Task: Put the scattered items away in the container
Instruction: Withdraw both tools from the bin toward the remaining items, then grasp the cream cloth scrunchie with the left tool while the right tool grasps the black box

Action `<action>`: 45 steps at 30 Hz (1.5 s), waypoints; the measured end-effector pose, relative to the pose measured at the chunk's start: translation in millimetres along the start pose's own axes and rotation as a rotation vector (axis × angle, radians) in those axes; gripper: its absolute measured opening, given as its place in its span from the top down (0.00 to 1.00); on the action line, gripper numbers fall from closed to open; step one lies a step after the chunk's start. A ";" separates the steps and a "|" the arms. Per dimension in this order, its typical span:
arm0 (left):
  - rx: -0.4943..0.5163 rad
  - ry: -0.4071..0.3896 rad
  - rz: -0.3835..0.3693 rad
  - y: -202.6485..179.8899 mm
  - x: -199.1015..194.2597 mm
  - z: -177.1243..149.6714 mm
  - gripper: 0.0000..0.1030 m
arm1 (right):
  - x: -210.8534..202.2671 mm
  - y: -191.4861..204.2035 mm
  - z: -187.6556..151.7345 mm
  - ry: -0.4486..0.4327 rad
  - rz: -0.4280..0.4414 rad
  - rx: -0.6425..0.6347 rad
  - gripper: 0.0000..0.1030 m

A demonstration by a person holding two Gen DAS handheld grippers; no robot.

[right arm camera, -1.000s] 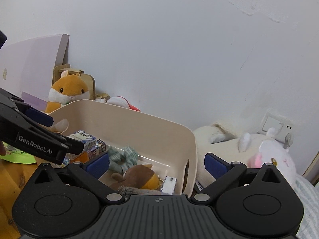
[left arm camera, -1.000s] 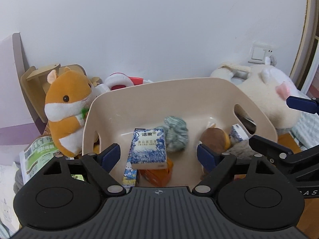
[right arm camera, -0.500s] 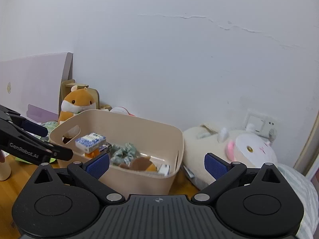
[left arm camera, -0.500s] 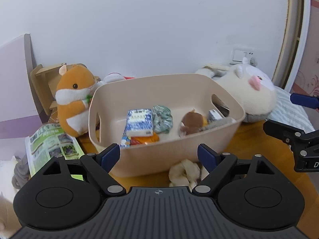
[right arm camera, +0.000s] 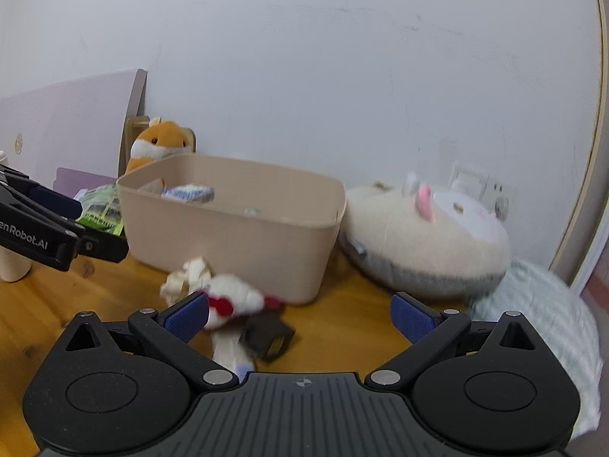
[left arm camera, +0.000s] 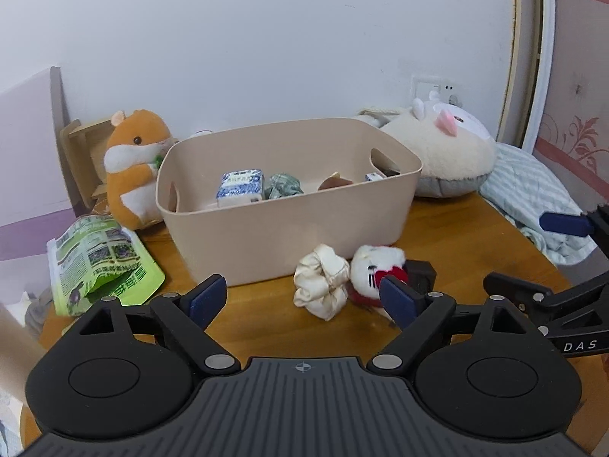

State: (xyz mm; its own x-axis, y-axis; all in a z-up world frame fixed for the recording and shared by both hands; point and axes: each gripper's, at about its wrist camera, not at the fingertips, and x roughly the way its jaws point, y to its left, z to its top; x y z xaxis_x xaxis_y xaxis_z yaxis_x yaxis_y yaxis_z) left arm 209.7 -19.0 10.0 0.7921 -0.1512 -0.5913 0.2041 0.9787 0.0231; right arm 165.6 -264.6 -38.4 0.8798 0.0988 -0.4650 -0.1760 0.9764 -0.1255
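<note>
The biggest hazard is the large cream plush animal with a pink ear (left arm camera: 437,152), slumped on the wooden counter (left arm camera: 266,327) against the right end of the beige plastic container (left arm camera: 289,224). If either hand swings wide on the way to the rim, it could shove that plush or catch its pile, and the container could slide with it.

The container itself comes next. It already holds a blue-and-white printed carton (left arm camera: 240,187), a green checked fabric bundle (left arm camera: 283,186) and a brown soft item that is only partly visible. It looks light, so a drop aimed low could strike its front wall and push it back towards the orange and white hamster plush (left arm camera: 133,167) standing just beside its left end.

Three loose items lie in a tight cluster on the counter in front of that wall: a cream satin scrunchie (left arm camera: 321,285), a small white plush with a red bow (left arm camera: 375,266) touching it, and a small dark box (left arm camera: 420,274) just beside the plush. The left gripper (left arm camera: 304,297) is spreading wider with nothing between its jaws, and the scrunchie lies ahead of it. The right gripper (right arm camera: 300,316) also stands spread and empty, and the plush and box lie low between its fingers. Because both tools approach one crowded spot, they may collide, or a closing jaw may snag two items together and let one fall. The right view is blurred, so contact there cannot be judged.
</note>
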 end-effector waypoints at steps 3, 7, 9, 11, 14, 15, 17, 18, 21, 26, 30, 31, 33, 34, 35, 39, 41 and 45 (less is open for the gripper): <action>-0.010 0.014 -0.005 0.5 2.2 -7.5 0.13 | 2.1 -2.6 -10.4 0.027 -0.001 0.015 0.00; -0.026 0.049 -0.009 4.3 14.0 -16.6 0.13 | 9.4 -7.3 -18.2 0.060 -0.006 0.028 0.00; -0.036 0.068 -0.013 6.9 23.1 -21.0 0.13 | 14.3 -9.2 -19.6 0.073 -0.013 0.031 0.00; -0.051 0.088 -0.027 9.4 31.3 -23.8 0.13 | 19.0 -10.9 -20.4 0.080 -0.015 0.033 0.00; -0.057 0.111 -0.039 10.7 44.4 -27.5 0.13 | 28.8 -12.8 -21.2 0.093 -0.014 0.035 0.00; -0.050 0.115 -0.036 9.7 47.8 -27.6 0.13 | 33.1 -13.2 -21.4 0.099 -0.015 0.035 0.00; -0.029 0.116 -0.029 8.0 54.9 -28.5 0.13 | 41.8 -14.7 -22.0 0.113 -0.009 0.034 0.00; -0.014 0.114 -0.023 6.5 58.8 -28.8 0.13 | 46.1 -15.4 -22.4 0.121 -0.004 0.035 0.00; 0.035 0.098 0.003 1.7 69.5 -28.5 0.13 | 59.4 -14.9 -23.5 0.142 0.004 0.036 0.00; 0.077 0.093 -0.002 -4.6 89.8 -25.4 0.13 | 78.1 -14.3 -23.4 0.158 0.016 0.040 0.00; 0.091 0.100 -0.015 -8.8 108.5 -22.5 0.13 | 92.5 -12.9 -21.8 0.165 0.022 0.039 0.00; 0.092 0.100 -0.016 -9.5 113.0 -21.9 0.13 | 96.2 -12.4 -21.4 0.167 0.024 0.038 0.00; 0.093 0.096 -0.019 -9.8 121.5 -20.7 0.13 | 103.4 -11.8 -20.5 0.170 0.029 0.036 0.00; 0.093 0.095 -0.020 -9.0 125.2 -20.0 0.13 | 107.2 -11.2 -20.0 0.171 0.033 0.034 0.00; 0.090 0.098 -0.020 -7.8 130.3 -19.3 0.13 | 110.4 -10.8 -19.6 0.172 0.036 0.032 0.00; 0.064 0.117 -0.032 -3.3 144.6 -17.9 0.13 | 124.7 -6.8 -18.2 0.181 0.049 0.021 0.00; 0.050 0.122 -0.036 -0.7 149.8 -17.9 0.13 | 130.8 -4.9 -17.8 0.184 0.054 0.015 0.00; 0.040 0.134 -0.045 2.2 157.7 -17.9 0.13 | 136.9 -4.7 -18.1 0.168 0.073 0.029 0.00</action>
State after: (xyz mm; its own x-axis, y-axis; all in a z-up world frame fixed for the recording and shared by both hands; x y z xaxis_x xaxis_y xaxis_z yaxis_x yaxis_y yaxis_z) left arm 324.8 -38.2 -97.6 0.6985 -0.1724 -0.6946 0.2626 0.9646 0.0246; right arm 278.8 -259.2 -117.3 0.7786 0.1382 -0.6121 -0.2214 0.9732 -0.0620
